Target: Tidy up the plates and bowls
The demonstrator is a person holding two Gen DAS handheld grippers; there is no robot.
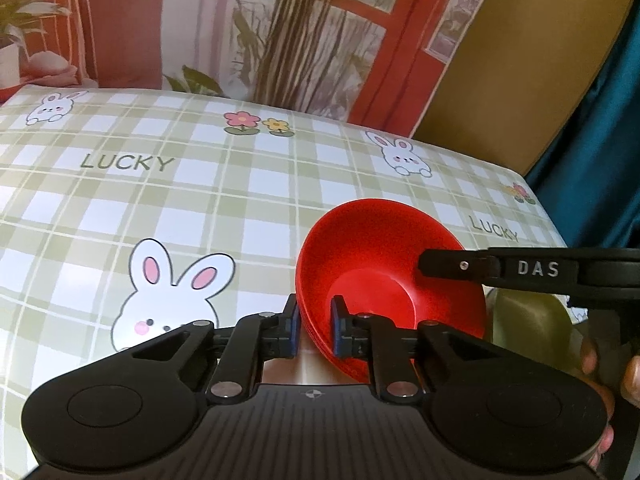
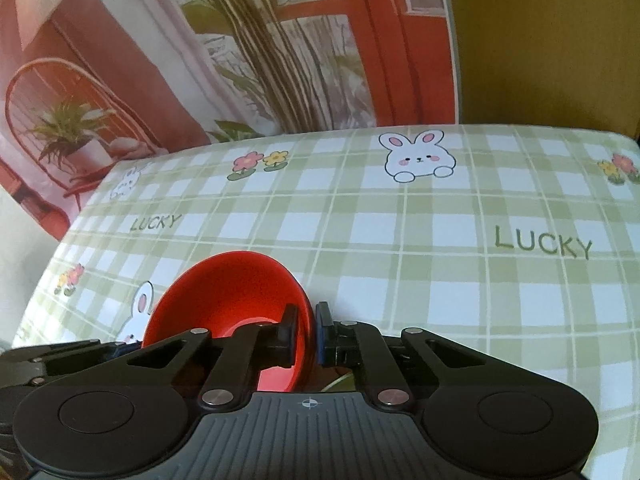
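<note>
Both claws pinch the red bowl (image 1: 384, 264) above the checked tablecloth (image 1: 200, 200), left gripper (image 1: 314, 330) and right gripper (image 2: 306, 336) on opposite rims, so lifting together and level should prevent slipping

The shiny red plastic bowl (image 1: 384, 264) loses its near rim behind the left gripper's (image 1: 315, 330) black body, so how many bowls are nested is unclear. A rounded olive-green object (image 1: 528, 320) at near right is mostly hidden, its kind untellable. Fingers (image 1: 632, 376) are cut by the right edge.
</note>
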